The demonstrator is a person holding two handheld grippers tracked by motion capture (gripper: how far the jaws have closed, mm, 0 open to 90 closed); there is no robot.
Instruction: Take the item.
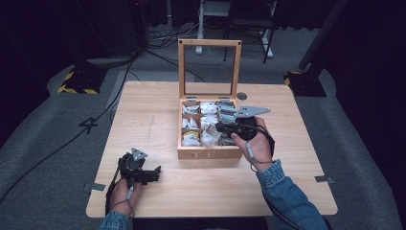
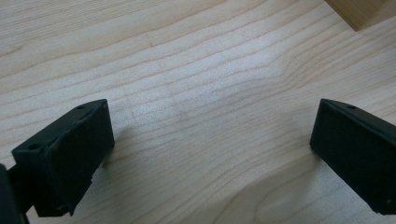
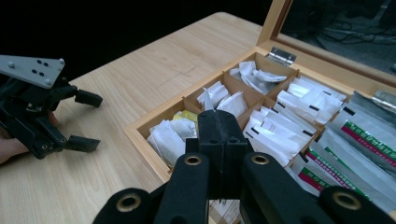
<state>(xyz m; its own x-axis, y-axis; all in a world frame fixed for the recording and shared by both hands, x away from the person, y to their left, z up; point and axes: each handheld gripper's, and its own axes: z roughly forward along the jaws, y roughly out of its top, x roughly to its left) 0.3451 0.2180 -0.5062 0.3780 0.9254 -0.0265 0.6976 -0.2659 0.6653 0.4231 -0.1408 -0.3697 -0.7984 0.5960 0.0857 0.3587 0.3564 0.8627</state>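
At the lower left of the high view, the left tool (image 1: 154,173) is lying low over the bare table (image 1: 143,110), well apart from the tea box (image 1: 209,154) and pointing toward it. In the left gripper view its jaws are standing wide with nothing but wood grain between them, and a corner of the box is showing at the upper right of that frame; judged from this, the left tool is being parked clear so the box stays unobstructed. Moving to the centre of the high view, the tea box is sitting with its glass-paned lid (image 1: 209,68) propped upright at the back, exposing compartments of white tea bags (image 3: 170,135) and foil sachets (image 3: 359,140). At the centre right, the right tool (image 1: 221,127) is hovering over the box's front compartments, held by a hand (image 1: 261,143) in a denim sleeve (image 1: 287,191). In the right gripper view its jaws are pressed together just above the bags; whether a slip of paper is pinched at the tips cannot be told. The position suggests a bag is being selected or lifted from the front row.
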